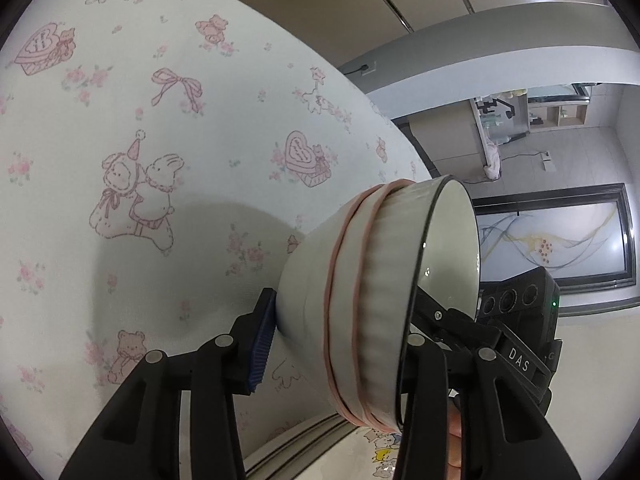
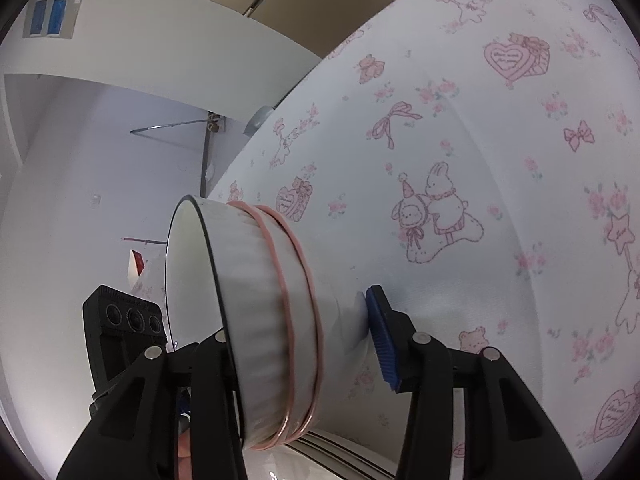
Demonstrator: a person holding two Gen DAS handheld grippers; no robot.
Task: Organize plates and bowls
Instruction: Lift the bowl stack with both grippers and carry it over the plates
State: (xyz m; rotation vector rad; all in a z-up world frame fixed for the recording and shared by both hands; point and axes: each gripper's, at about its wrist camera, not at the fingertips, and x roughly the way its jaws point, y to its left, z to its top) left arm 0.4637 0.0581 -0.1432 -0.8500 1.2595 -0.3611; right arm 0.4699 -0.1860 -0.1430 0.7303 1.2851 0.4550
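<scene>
Between the fingers of each gripper sits a white bowl turned on its side, above a tablecloth printed with pink bears and bows. Left gripper clamps its bowl base against the blue pad, mouth facing right toward the room. Right gripper grips the other bowl the mirrored way, mouth facing left. Each bowl's axis runs sideways across its jaws. Only the left view shows a dark-framed picture; only the right shows a bare wall with a blue window
</scene>
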